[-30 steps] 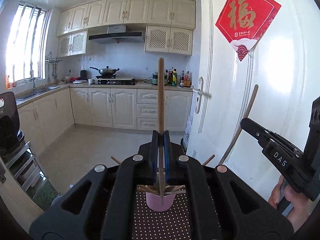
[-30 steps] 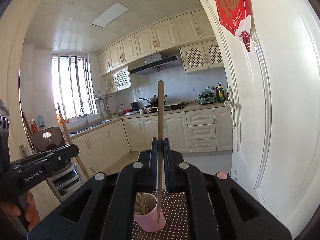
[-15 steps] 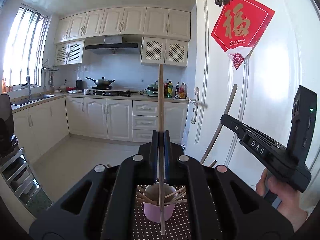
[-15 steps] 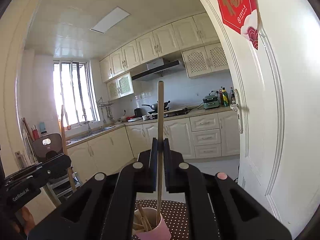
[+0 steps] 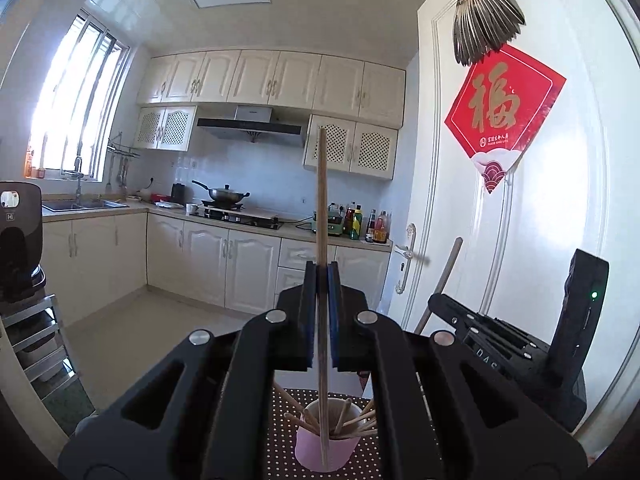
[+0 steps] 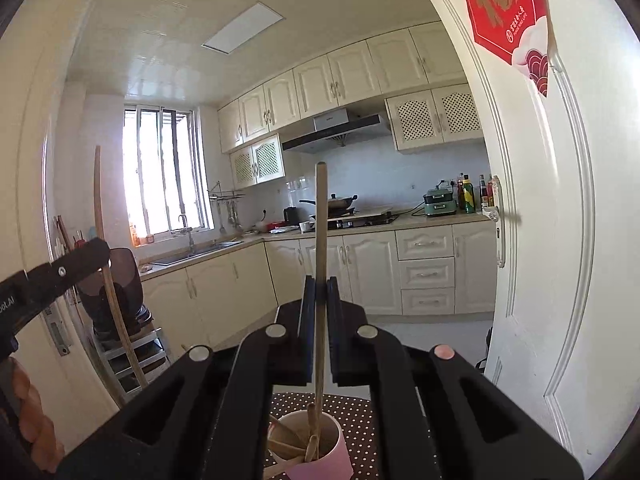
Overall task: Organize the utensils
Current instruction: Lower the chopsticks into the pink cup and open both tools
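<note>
My left gripper (image 5: pixel 321 276) is shut on an upright wooden chopstick (image 5: pixel 322 208). Its lower end hangs in front of a pink cup (image 5: pixel 326 446) that holds several chopsticks on a brown dotted cloth (image 5: pixel 280 456). My right gripper (image 6: pixel 319 290) is shut on another upright wooden chopstick (image 6: pixel 321 240), whose lower end reaches into the mouth of the pink cup (image 6: pixel 320 452). In the left wrist view the right gripper (image 5: pixel 500 344) shows at the right with its chopstick (image 5: pixel 444 280) slanting up. In the right wrist view the left gripper (image 6: pixel 60 272) shows at the left with its chopstick (image 6: pixel 108 280).
A white door (image 5: pixel 520 220) with a red paper square (image 5: pixel 500 112) and a feather fan (image 5: pixel 484 28) stands close on the right. Kitchen cabinets (image 5: pixel 216 260), a stove with a wok (image 5: pixel 224 194) and a sink (image 5: pixel 80 204) lie beyond. A metal rack (image 5: pixel 36 344) stands at the left.
Both views have tilted up and drawn back, so the cup sits lower in frame. The right gripper has come closer to the left one. Both chopsticks stay clamped.
</note>
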Motion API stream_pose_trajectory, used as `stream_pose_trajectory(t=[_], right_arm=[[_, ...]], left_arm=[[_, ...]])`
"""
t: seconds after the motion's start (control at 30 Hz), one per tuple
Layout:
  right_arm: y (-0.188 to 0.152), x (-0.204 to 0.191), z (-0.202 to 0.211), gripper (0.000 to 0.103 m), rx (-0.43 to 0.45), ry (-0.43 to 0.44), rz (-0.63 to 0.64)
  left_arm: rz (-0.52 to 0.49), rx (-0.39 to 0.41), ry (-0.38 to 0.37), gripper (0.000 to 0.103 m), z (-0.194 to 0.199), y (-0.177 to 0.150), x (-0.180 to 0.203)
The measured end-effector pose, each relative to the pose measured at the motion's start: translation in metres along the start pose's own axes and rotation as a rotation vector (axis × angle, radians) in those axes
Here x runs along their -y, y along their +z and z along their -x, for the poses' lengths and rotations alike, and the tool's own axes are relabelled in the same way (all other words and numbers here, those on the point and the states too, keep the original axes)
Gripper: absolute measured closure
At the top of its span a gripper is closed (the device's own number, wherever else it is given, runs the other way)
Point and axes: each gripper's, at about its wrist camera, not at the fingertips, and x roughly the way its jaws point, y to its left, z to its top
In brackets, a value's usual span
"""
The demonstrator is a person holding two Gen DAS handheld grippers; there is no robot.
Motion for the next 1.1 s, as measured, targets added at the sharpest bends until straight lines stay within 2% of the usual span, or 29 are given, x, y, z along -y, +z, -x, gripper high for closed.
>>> stream_pose_trajectory(t=[0.2, 0.37, 0.6, 0.77, 1.1], right_arm=[[-0.009, 0.001, -0.007, 0.099, -0.026, 0.025, 0.016], [-0.016, -0.002, -0.012, 0.099, -0.048, 0.055, 0.046], [-0.032, -0.004, -0.018, 0.099, -0.084, 0.099, 0.085], [-0.039, -0.002, -0.024, 0.099, -0.127, 0.129, 0.088], [-0.037, -0.009, -0.020, 0.098, -0.156, 0.147, 0.097]], left_arm=[[0.015, 0.078, 0.022, 0.097, -0.001, 0.001, 0.003], [0.023, 0.129, 0.009, 0.097, -0.006, 0.000, 0.008], [0.011, 0.194, 0.050, 0.097, -0.012, -0.011, 0.011], [0.024, 0.159, 0.056, 0.097, -0.021, -0.021, 0.006], [0.029, 0.125, 0.050, 0.097, -0.026, -0.035, 0.002]])
